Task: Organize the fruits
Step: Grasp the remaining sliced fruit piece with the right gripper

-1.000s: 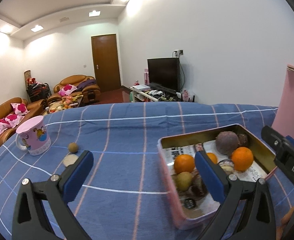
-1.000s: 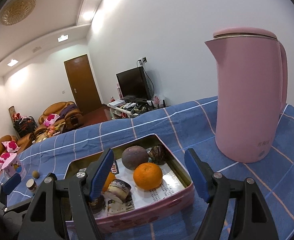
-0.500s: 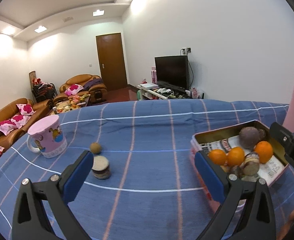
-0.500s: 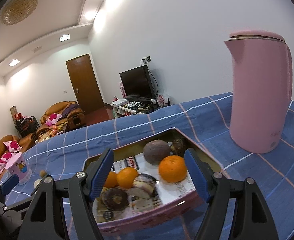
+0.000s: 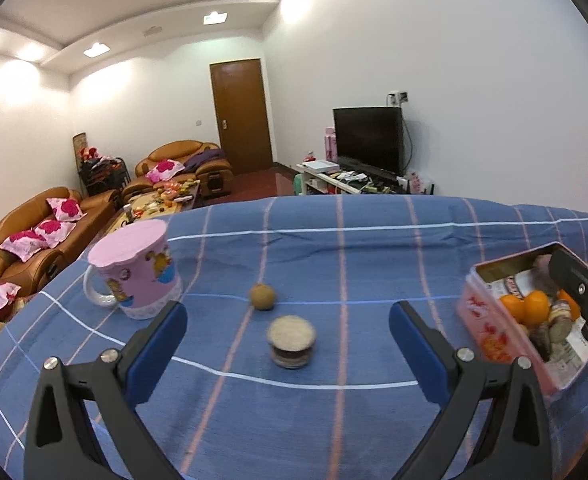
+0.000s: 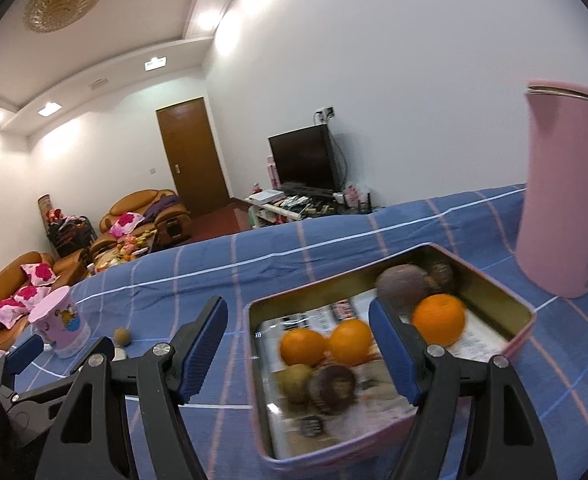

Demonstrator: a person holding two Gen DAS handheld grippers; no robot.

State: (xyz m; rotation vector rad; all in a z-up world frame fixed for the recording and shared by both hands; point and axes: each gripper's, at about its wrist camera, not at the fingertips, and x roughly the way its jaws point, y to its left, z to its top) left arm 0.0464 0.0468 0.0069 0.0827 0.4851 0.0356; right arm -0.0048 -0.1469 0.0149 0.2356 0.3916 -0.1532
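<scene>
Left gripper (image 5: 288, 354) has swung left since a second ago — the tin (image 5: 494, 344) that filled its view then now sits at the right edge, and the small brown fruit (image 5: 262, 297) and the little jar (image 5: 291, 341) are centred between its fingers. Right gripper (image 6: 300, 350) has also drifted left; the pink kettle (image 6: 562, 208) has slid toward the right edge of its view and the tin (image 6: 522, 320) is now under its right finger.

The brown fruit lies loose on the blue checked cloth (image 5: 334, 420), just beyond the jar, apart from it, with the pink mug (image 5: 134, 272) off to its left. The tin, well to the right, already holds three oranges, a greenish fruit, a dark round one and some wrapped items — blurred, hard to name.

Both tongs are spread wide and empty; neither touches anything.

Likely meaning: the left side is lining up on the stray fruit, the only one seen outside the tin. The jar sits nearer than the fruit, so reaching past could nudge it. The fruit is round and small and may roll when pinched.
</scene>
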